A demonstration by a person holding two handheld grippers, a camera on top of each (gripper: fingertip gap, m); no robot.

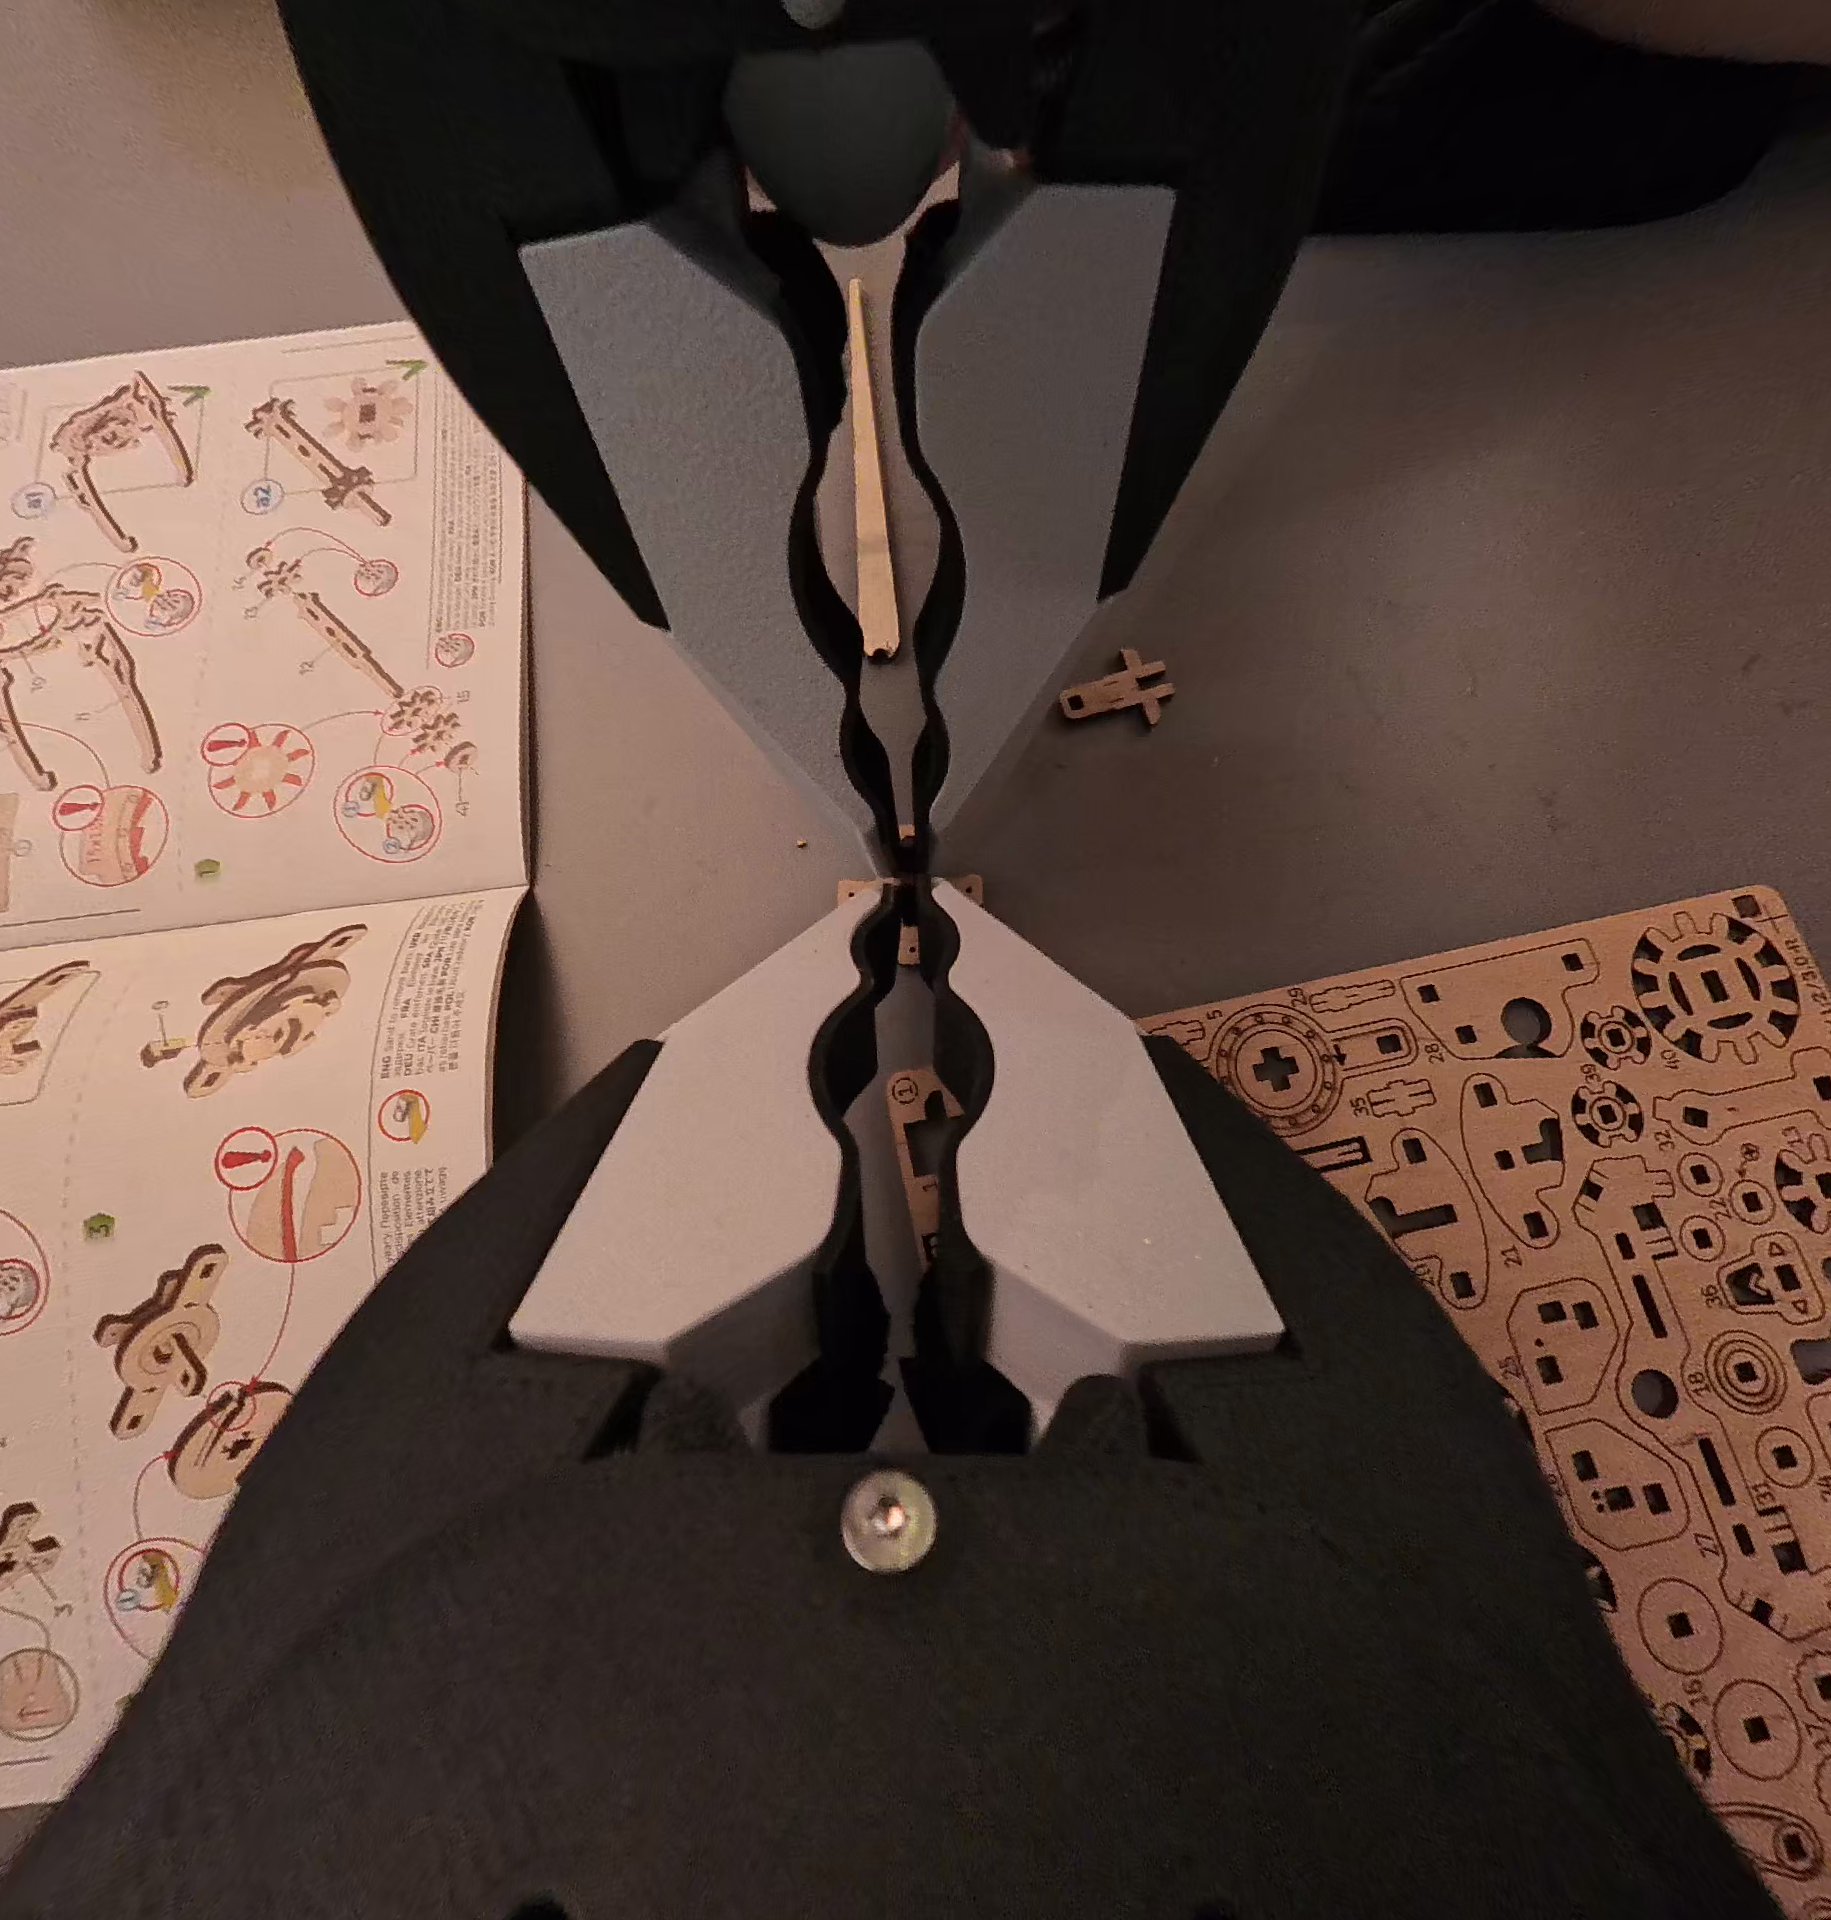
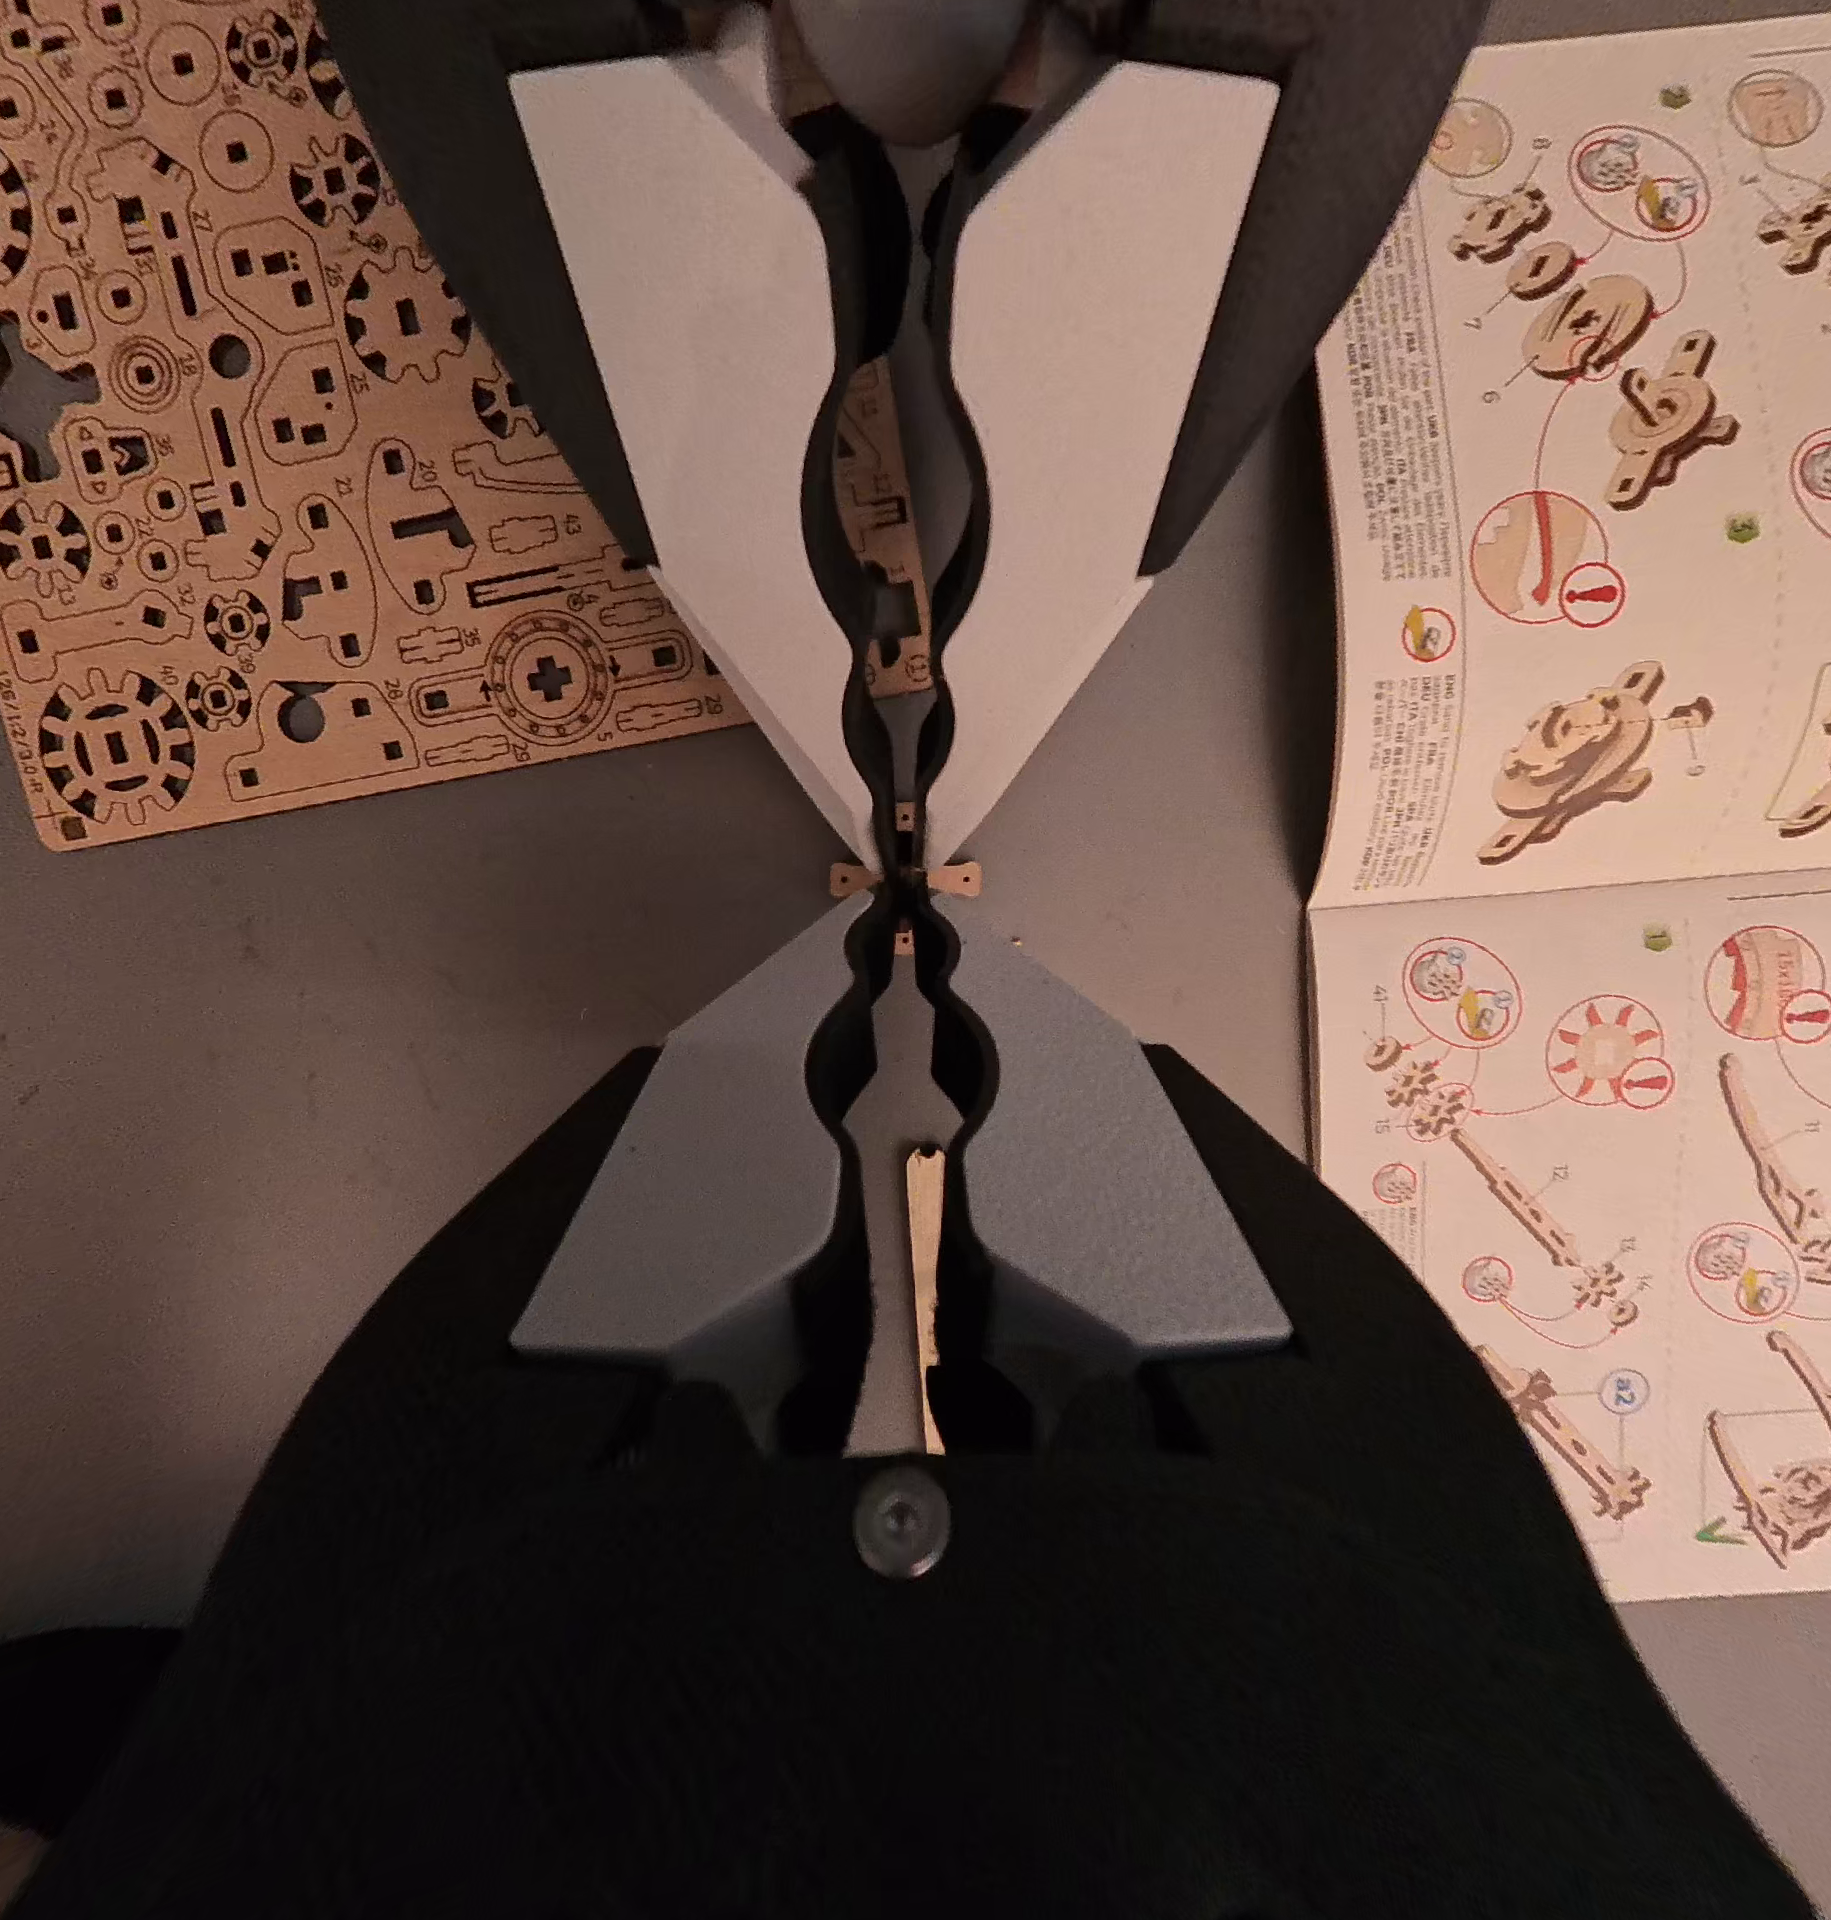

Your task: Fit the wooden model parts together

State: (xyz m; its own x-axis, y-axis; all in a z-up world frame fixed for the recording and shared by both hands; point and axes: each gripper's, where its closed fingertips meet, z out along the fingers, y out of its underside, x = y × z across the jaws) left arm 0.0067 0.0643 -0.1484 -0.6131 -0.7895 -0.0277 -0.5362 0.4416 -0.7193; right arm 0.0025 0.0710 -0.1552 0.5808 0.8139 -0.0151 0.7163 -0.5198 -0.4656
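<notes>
Both grippers, left [image 1: 906, 914] and right [image 2: 903, 920], met tip to tip, fingers closed on one small wooden part [image 2: 903, 876] between them.

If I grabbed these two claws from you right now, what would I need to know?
Left claw: shut on the small wooden part.
Right claw: shut on the same part, tip to tip with the left.
A loose wooden piece lies on the grey table; the parts sheet and instruction booklet lie either side.
Whether the joint is seated is hidden; most parts remain in the sheet.
</notes>
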